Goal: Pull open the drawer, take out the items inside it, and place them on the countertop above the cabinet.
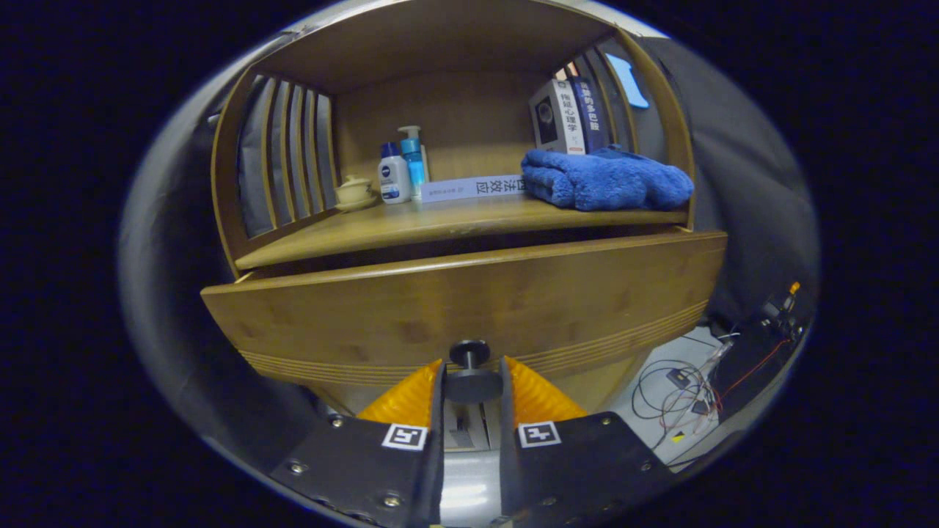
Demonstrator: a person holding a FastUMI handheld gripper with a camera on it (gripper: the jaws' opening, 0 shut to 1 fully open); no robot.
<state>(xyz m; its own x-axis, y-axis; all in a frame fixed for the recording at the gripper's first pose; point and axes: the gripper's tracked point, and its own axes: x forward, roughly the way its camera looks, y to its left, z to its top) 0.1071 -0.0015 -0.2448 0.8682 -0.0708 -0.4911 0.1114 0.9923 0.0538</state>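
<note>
1. The gripper (472,381) is clenched on the dark round knob (470,384) at the middle of the drawer front (455,308); both fingers press on the knob's wide head from either side, a hold that lets a straight pull carry the drawer along.
2. The drawer stands a little way out of the cabinet: a dark gap runs between its top edge and the countertop (440,224) above. The items inside are hidden behind the drawer front, so I cannot tell what they are.
3. My judgement: the opening step is under way and needs more travel before anything can be reached from above.
4. On the countertop, a cup (354,192), two bottles (402,169) and a flat book (473,188) sit toward the back, and a folded blue towel (605,180) fills the right side with upright books (568,114) behind it.
5. The bare front strip of the countertop, left of the towel, looks like the open room for placing; slatted side walls fence both ends.
</note>
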